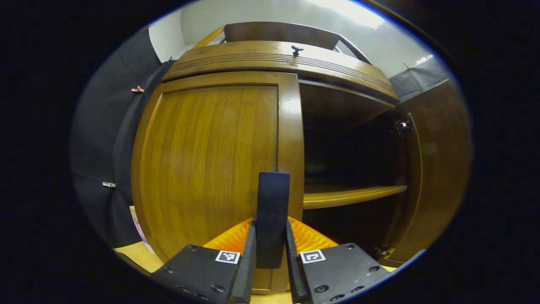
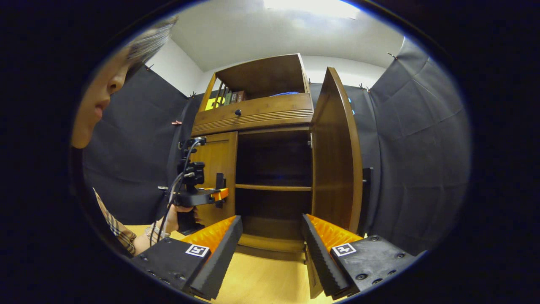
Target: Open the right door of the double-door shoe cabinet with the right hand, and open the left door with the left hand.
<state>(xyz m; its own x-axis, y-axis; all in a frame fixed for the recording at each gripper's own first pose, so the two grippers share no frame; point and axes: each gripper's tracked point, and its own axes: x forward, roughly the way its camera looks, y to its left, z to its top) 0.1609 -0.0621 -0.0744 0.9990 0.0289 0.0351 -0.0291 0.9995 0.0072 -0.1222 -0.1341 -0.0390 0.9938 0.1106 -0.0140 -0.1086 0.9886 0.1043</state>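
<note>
Left gripper (image 1: 272,236) pinches the left door's (image 1: 211,164) handle (image 1: 273,211) — door closed; right gripper (image 2: 270,249) spread — right door (image 2: 337,156) already open.

Books (image 2: 230,98): row, upright, open upper shelf (image 2: 261,78), 11 o'clock in right gripper view. Blue item (image 2: 284,93): same shelf, 12 o'clock, too small to identify. Drawer knob (image 2: 238,112): dark, below books. Wooden floor (image 2: 261,278): 6 o'clock.
</note>
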